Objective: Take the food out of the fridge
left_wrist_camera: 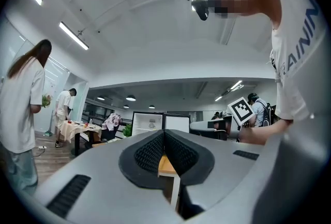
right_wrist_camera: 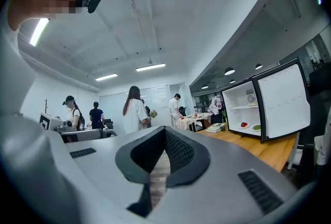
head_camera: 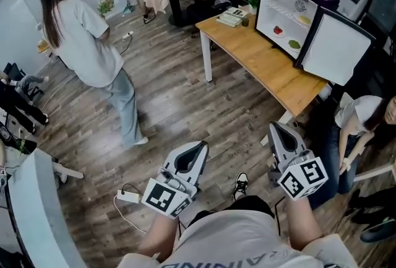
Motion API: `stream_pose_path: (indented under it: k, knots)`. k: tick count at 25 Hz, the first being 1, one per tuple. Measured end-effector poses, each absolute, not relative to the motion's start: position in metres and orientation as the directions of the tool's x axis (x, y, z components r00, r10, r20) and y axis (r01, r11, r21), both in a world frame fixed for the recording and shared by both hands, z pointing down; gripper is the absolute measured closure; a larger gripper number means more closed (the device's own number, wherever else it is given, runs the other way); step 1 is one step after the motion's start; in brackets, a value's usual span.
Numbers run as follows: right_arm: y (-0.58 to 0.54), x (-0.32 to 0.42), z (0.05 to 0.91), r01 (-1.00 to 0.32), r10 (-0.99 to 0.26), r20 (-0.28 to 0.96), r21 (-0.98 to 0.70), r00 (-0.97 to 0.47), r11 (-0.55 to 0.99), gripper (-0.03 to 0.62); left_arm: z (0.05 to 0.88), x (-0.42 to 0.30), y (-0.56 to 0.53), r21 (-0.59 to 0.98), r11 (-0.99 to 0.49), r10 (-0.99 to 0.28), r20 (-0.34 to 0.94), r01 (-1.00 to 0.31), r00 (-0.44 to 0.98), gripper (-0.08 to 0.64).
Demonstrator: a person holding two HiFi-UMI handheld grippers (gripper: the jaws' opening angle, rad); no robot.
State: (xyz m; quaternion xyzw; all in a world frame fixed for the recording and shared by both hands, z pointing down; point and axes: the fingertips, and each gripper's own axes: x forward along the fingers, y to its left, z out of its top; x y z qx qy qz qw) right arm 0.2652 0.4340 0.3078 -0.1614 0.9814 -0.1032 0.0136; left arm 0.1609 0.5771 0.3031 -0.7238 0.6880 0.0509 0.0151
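Low in the head view, the left hand-held gripper (head_camera: 199, 146) and the right hand-held gripper (head_camera: 276, 129) are both clenched on nothing, and only this view shows the wooden floor (head_camera: 173, 93) under them and a standing person (head_camera: 86, 44) at upper left. The right gripper view shows the fridge (right_wrist_camera: 235, 106) large at its right edge with the door (right_wrist_camera: 283, 101) open, while the left gripper view has it small and far at centre. The food (head_camera: 278, 30), a red piece and a green piece, lies on the fridge's bottom, on the table (head_camera: 266, 65) at upper right, well apart from both grippers.
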Motion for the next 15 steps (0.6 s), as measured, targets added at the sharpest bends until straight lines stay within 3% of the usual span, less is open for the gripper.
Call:
stream_pose_path:
  k: [15]
  knots:
    - [0.235, 0.227, 0.327, -0.308, -0.313, 0.027, -0.277, -0.949, 0.91, 0.574, 0.305, 0.116, 0.386, 0.067, -0.022, -0.999, -0.042, -0.998, 0.019, 0.551]
